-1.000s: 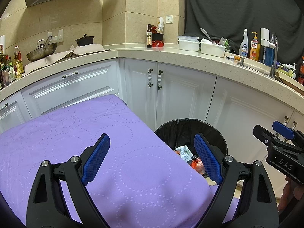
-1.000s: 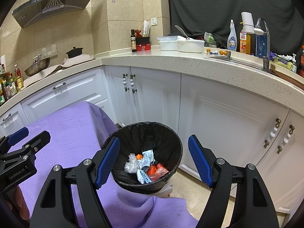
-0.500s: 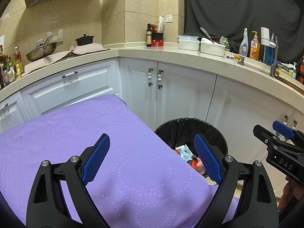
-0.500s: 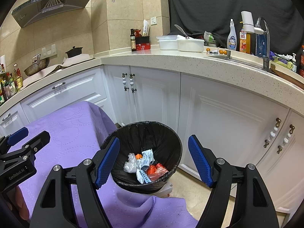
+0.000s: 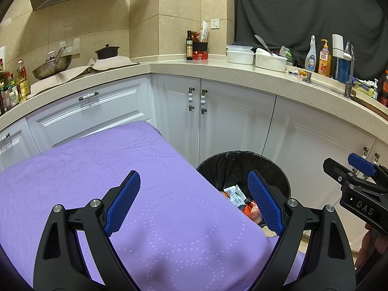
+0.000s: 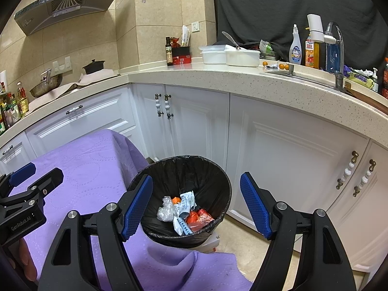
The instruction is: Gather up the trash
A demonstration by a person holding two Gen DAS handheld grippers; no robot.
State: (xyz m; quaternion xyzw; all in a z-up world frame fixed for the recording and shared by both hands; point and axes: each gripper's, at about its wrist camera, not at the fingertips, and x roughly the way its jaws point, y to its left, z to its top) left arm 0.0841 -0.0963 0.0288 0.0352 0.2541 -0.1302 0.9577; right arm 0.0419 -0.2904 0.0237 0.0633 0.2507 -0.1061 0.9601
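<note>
A round bin with a black liner [image 6: 213,177] stands on the floor beside the table with the purple cloth [image 5: 101,169]. Inside lie crumpled clear plastic [image 6: 166,211], white wrappers [image 6: 186,200] and red-orange wrappers [image 6: 201,219]. My right gripper [image 6: 196,206] hangs open above the bin, nothing between its blue pads. My left gripper [image 5: 194,201] is open over the cloth's right edge, also empty; the bin [image 5: 274,169] shows behind its right finger. Each gripper appears at the edge of the other's view: the right gripper [image 5: 354,169] and the left gripper [image 6: 29,179].
White cabinets [image 6: 278,150] under a speckled counter [image 6: 242,77] curve behind the bin. On the counter stand white tubs [image 6: 240,57], bottles [image 6: 295,48], a tap [image 6: 337,46], a wok [image 5: 52,66] and a black pot [image 5: 106,52]. Beige floor [image 6: 232,232] shows right of the bin.
</note>
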